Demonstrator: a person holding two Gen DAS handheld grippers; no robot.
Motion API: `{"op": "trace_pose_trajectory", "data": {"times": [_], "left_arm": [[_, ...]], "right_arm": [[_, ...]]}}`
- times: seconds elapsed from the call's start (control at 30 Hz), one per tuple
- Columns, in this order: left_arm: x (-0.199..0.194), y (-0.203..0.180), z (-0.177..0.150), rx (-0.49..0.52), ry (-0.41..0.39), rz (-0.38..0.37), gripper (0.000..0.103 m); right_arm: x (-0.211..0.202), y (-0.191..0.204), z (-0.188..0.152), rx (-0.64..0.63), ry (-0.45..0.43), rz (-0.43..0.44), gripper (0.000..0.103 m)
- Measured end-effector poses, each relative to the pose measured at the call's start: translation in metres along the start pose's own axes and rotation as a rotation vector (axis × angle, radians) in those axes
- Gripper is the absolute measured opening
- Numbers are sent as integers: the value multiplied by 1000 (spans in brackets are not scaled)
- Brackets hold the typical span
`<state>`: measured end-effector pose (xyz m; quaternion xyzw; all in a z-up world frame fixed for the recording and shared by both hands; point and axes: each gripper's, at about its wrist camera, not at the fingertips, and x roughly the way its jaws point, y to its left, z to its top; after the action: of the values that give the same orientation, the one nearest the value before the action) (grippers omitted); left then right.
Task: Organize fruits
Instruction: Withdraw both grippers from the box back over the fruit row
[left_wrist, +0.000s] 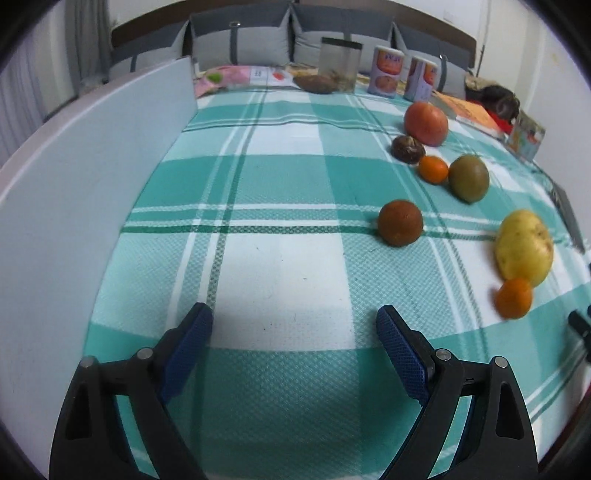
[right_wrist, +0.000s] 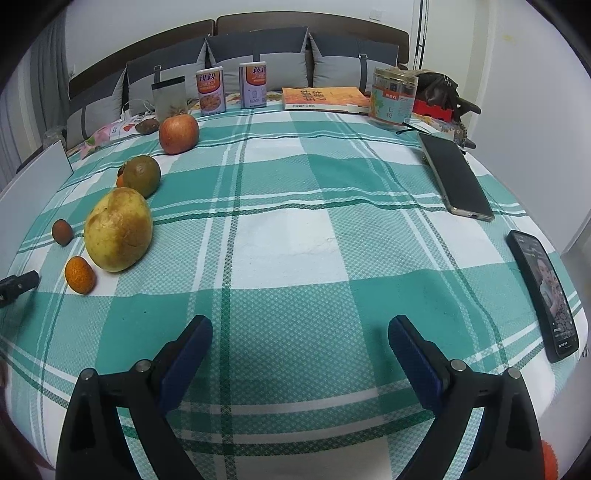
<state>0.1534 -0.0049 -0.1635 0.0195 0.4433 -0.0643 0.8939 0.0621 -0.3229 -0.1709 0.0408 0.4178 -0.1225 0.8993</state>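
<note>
Fruit lies in a loose line on the green-checked tablecloth (left_wrist: 288, 177). There is a red apple (left_wrist: 425, 123) (right_wrist: 179, 133), a dark brown fruit (left_wrist: 408, 148), a small orange (left_wrist: 433, 169), a green-brown fruit (left_wrist: 469, 178) (right_wrist: 142, 175), a reddish-brown fruit (left_wrist: 400, 222) (right_wrist: 61, 231), a yellow pear (left_wrist: 524, 247) (right_wrist: 118, 229) and another small orange (left_wrist: 513, 298) (right_wrist: 79, 275). My left gripper (left_wrist: 293, 317) is open and holds nothing, left of the fruit. My right gripper (right_wrist: 301, 325) is open over bare cloth, right of the fruit.
A white board (left_wrist: 92, 184) stands along the left edge. Two cans (right_wrist: 210, 91), a book (right_wrist: 321, 98), a jar (right_wrist: 393, 96) and a clear bag (right_wrist: 168, 96) line the back. Two phones (right_wrist: 456, 177) (right_wrist: 543, 291) lie at the right.
</note>
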Motion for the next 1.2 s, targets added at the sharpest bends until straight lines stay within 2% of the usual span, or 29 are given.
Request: {"op": "trace_pose_trajectory", "data": {"times": [0.2,0.33,0.5,0.57,0.63,1.2], "left_arm": [[5,-1,2,14,-7,-1,96],[6,0,2,15,-8,0,96],[5,0,2,15,-9,1,96],[5,-1,1,15,-9,1,96],[5,-1,1,16,-9,2,96],[5,0,1,18,-10,5,97]], "right_arm": [[12,-2,28,28,14,2,96],[40,0,47,-10,71,-38,97],[58,-4,60,-2,86,-43,97],[62,-4,62,0,84,-44,97],[65,-7,61,13,78,-49,103],[69,-12,62,48,74,-25,103]]}}
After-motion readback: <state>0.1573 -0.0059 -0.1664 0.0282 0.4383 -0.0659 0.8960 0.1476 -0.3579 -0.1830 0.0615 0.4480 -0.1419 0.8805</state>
